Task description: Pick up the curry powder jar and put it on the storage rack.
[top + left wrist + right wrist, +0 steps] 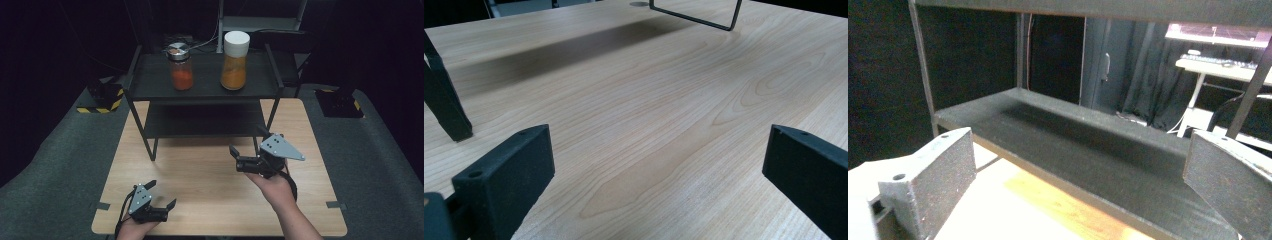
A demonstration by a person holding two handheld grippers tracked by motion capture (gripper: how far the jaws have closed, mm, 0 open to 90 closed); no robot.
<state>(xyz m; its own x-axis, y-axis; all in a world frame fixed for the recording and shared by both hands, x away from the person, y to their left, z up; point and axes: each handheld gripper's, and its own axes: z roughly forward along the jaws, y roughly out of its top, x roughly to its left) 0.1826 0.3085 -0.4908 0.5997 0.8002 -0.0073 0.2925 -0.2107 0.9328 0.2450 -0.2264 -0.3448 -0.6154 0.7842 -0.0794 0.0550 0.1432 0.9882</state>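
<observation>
A wooden table (pixel 200 175) is seen from above, with a black two-tier metal shelf (pixel 150 80) standing at its far side. On the top tier two jars are placed side by side: at the left a glass jar with a metal lid (pixel 180 66), partly filled with red-orange powder, and at the right a taller jar with a white lid (pixel 235 61), partly filled with orange-yellow powder.

The right gripper (pixel 248 146) is held above the table near the shelf's right front leg, its jaws spread wide and nothing gripped; in the right gripper view the lower tier is faced. The left gripper (pixel 160 194) is held low at the near left edge, jaws likewise wide apart and empty.

The jars are judged to be rigid, smooth and breakable, with moderate weight from the powder. A grip across the straight body below the lid is likely safest, since glass may slip and a lid may turn.
</observation>
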